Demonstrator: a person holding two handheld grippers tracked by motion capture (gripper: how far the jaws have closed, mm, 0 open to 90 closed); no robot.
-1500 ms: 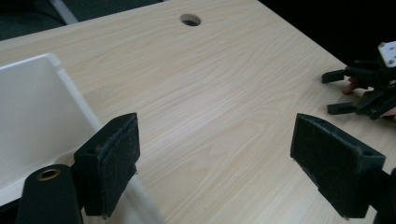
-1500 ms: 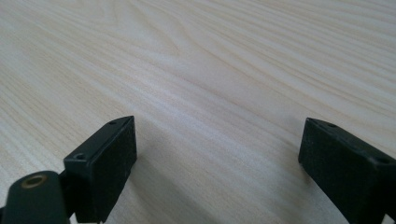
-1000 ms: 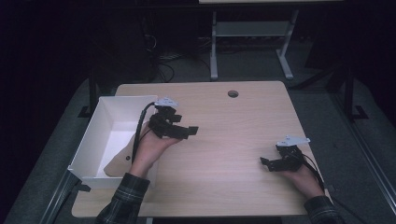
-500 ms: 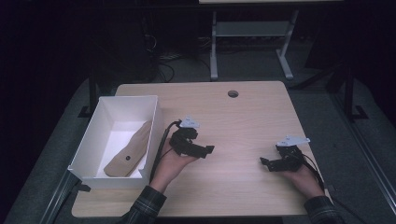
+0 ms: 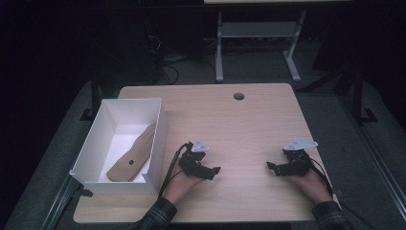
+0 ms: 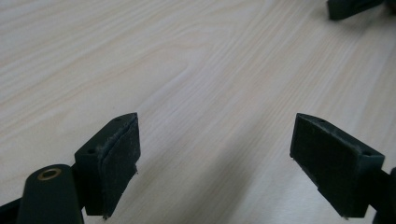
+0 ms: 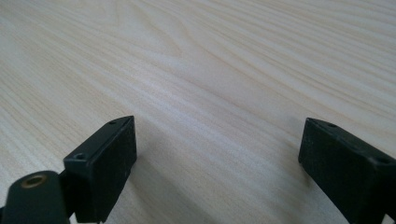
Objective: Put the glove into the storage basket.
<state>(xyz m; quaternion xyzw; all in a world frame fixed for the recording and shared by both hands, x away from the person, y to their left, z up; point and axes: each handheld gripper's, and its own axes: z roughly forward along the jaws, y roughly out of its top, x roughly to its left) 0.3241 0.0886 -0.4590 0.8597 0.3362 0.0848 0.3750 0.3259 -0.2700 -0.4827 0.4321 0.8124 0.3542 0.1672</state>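
Looks like the drop-off step is finished: the brown wooden piece [image 5: 132, 159] lies inside the white box [image 5: 156, 143]. Left tongs [image 5: 210, 172] and right tongs [image 5: 274, 167] both gape wide, empty, low over the surface [image 5: 239, 124]. Next move is probably just parking them.

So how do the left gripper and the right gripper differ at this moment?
The left gripper rests near the table's middle, close beside the white box that holds the tan wooden piece; the right gripper sits toward the table's right edge, far from the box. The left points right, the right points left, so they face each other. Both have jaws wide open, holding nothing, low over bare wood.
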